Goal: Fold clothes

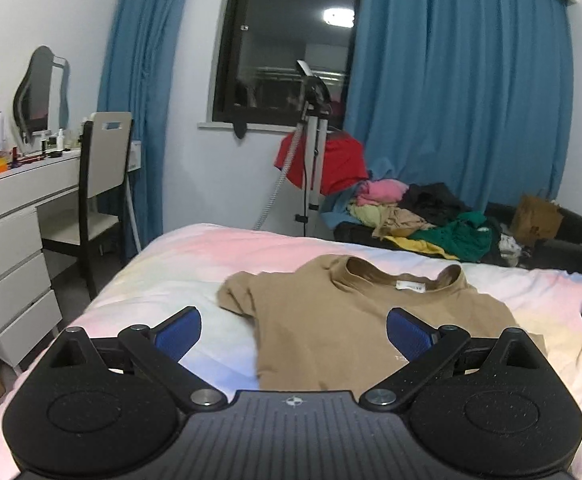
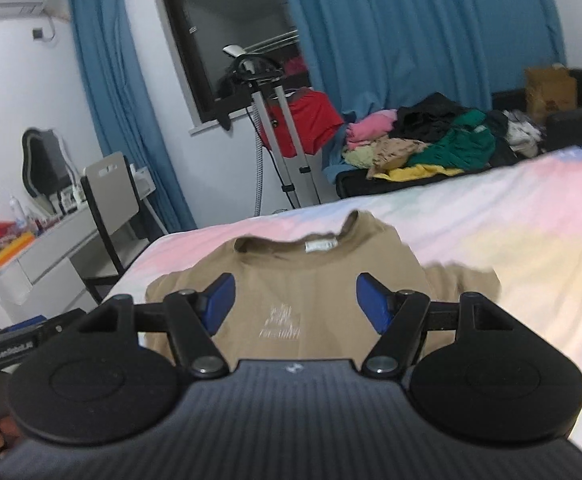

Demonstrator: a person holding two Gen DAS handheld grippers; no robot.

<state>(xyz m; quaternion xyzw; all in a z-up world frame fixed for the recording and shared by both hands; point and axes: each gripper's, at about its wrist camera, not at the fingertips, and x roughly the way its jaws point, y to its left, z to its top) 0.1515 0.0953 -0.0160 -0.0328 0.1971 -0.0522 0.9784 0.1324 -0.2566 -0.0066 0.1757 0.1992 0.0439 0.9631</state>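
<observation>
While both grippers hover above the bed (image 1: pixel 179 256), one tan T-shirt (image 1: pixel 355 320) lies flat on the pastel cover, collar toward twelve o'clock with its white label showing. The left gripper (image 1: pixel 293 338) stands wide with nothing between its two blue pads (image 1: pixel 179 336) — one sleeve lies at its eleven o'clock. The right gripper (image 2: pixel 295 306) is likewise spread and empty, its two pads framing the faint chest print (image 2: pixel 281 322). At one o'clock sits one sofa (image 2: pixel 571 120) heaped with clothes (image 2: pixel 431 140); two blue curtains (image 1: pixel 463 80) flank one dark window (image 1: pixel 287 40).
</observation>
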